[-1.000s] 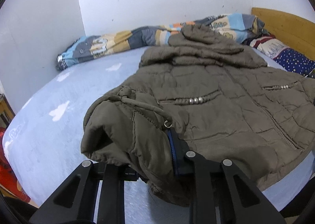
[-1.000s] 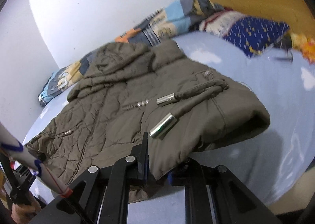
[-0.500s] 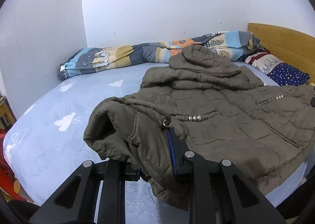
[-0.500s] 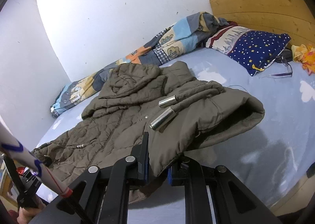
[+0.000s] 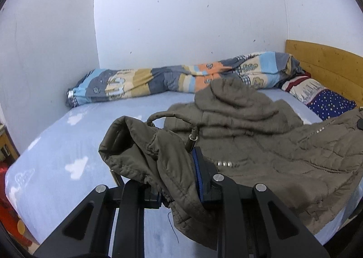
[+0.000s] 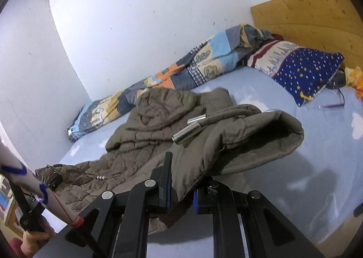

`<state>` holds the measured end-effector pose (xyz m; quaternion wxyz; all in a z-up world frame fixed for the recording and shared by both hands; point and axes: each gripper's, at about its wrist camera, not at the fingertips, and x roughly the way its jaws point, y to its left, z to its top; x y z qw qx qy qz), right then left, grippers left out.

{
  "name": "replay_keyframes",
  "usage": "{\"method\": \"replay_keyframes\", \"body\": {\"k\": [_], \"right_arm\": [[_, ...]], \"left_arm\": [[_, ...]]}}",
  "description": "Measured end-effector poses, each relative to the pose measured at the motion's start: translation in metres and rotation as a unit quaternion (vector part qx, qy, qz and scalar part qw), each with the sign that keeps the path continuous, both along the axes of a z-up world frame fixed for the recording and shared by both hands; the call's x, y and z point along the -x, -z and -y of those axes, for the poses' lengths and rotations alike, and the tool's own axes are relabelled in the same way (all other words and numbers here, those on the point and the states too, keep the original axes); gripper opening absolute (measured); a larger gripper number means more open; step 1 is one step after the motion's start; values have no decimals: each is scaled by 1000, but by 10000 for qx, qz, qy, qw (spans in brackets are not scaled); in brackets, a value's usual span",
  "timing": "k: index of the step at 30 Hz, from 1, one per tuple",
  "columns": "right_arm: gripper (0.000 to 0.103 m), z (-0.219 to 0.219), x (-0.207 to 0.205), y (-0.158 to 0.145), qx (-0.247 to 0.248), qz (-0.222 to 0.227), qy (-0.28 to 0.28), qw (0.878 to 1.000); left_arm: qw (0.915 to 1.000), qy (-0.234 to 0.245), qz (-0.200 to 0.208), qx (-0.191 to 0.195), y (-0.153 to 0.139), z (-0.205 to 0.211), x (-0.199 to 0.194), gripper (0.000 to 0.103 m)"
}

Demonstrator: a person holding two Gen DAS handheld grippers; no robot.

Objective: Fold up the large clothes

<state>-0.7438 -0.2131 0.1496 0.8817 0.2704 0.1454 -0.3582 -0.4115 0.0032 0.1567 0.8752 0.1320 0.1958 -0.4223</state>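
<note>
- Two sets of jaws are each clenched on the bottom hem of the olive quilted jacket [image 5: 261, 144]: the left gripper [image 5: 181, 187] at lower centre of its view, the right gripper [image 6: 181, 192] at lower centre of its own.
- Both hem corners hang bunched above the blue bed sheet [image 5: 68, 155]; the hood and upper body lie on the sheet at mid-frame, so this looks like the lift that begins a bottom-to-top fold.
- Next, I judge, both corners must travel together toward the hood and come down level, or the thick padding will bunch.
- Drawcords with metal tips [image 6: 187, 136] dangle loose over the fabric and could get trapped in the fold.
- Beyond, a patchwork duvet [image 5: 158, 78] lines the wall at upper centre; a starred pillow [image 6: 306, 71] sits upper right, clear of the jacket.
</note>
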Motion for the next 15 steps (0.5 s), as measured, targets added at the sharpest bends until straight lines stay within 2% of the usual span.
{"method": "replay_keyframes", "body": {"k": [11, 15], "right_arm": [[14, 41, -28, -51, 327, 139, -49, 9994], [14, 65, -43, -67, 342, 166, -51, 9993]], "left_arm": [[9998, 34, 107, 171, -50, 48, -30, 21], [9997, 119, -17, 189, -69, 79, -51, 21]]}}
